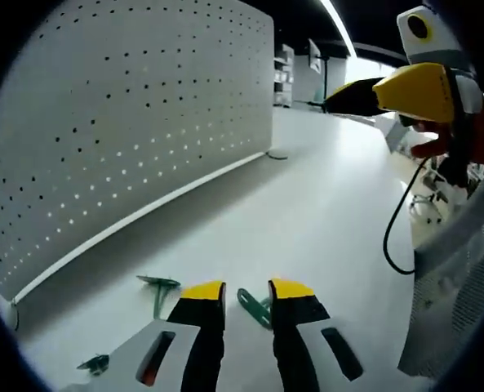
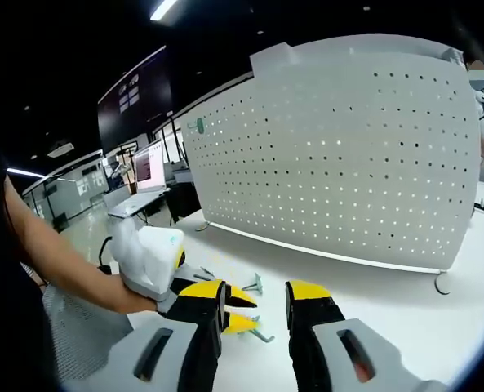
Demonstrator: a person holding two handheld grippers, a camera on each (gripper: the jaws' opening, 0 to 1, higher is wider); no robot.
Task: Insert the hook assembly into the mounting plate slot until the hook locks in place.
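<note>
Hovering low over a white table [image 1: 323, 204], the left gripper [image 1: 246, 291] holds its yellow-tipped jaws a narrow gap apart, a green hook [image 1: 255, 308] lying on the tabletop between the tips, with contact impossible to judge. A second green hook [image 1: 158, 286] rests just to its left and a third [image 1: 93, 363] lies nearer the camera. Behind them stands a white perforated panel [image 1: 127, 122]. Seen in the left gripper view, the right gripper [image 1: 413, 91] hangs raised at upper right; its own view shows its jaws parted and empty
</note>
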